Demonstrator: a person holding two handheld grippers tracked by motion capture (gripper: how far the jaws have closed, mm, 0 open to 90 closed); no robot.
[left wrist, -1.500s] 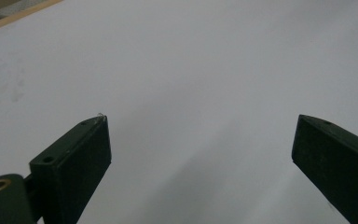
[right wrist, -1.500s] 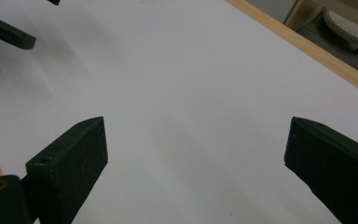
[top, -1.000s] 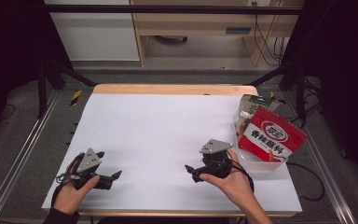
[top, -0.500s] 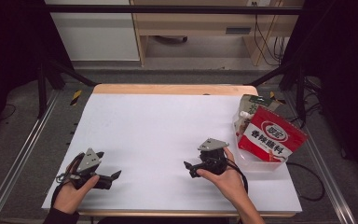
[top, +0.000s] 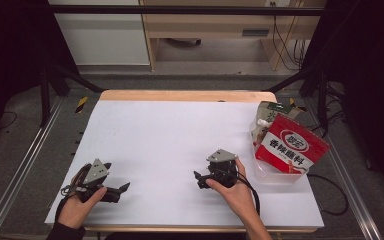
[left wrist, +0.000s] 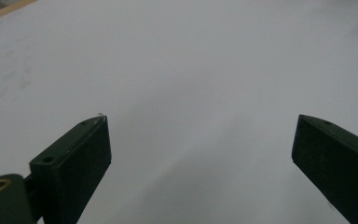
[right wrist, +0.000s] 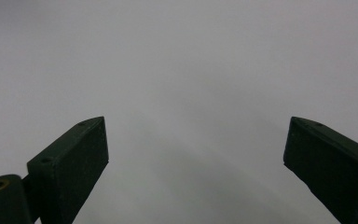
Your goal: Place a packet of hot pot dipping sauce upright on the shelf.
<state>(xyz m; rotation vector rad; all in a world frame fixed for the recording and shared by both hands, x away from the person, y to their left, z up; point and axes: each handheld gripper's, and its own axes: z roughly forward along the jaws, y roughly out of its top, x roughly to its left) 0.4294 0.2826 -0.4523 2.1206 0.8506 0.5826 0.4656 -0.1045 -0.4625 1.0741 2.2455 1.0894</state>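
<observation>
In the left gripper view the left gripper (left wrist: 198, 135) has its two black jaws spread wide apart, with nothing between them but the bare white table top (left wrist: 191, 60). The right gripper view shows the same for the right gripper (right wrist: 196, 135): jaws wide open, empty, with plain white surface ahead of them.

In the high view the left gripper (top: 122, 188) lies low at the near left corner of the table (top: 170, 130), its jaws pointing right toward the middle, the grey three-cornered plate on top. The person's left hand (top: 77, 207) grips it from the near side, a dark sleeve showing at the wrist. The right gripper (top: 198, 180) sits near the front edge, right of centre, its jaws pointing left toward the other gripper; the two are well apart. The right hand (top: 235, 192) holds it from behind, and a black cable loops off it toward the near edge.

The things nearest the right gripper stand at the right edge of the table: a red pouch (top: 291, 145) with a white label and red lettering leans in a clear plastic bin (top: 280, 175), just to the right of the right hand but not touching it. Behind the pouch, at the far side of the bin, stands a carton-like package (top: 270, 112) in white and green, partly hidden by the pouch.

A strip of bare wood (top: 180, 95) runs along the far edge of the white top.
</observation>
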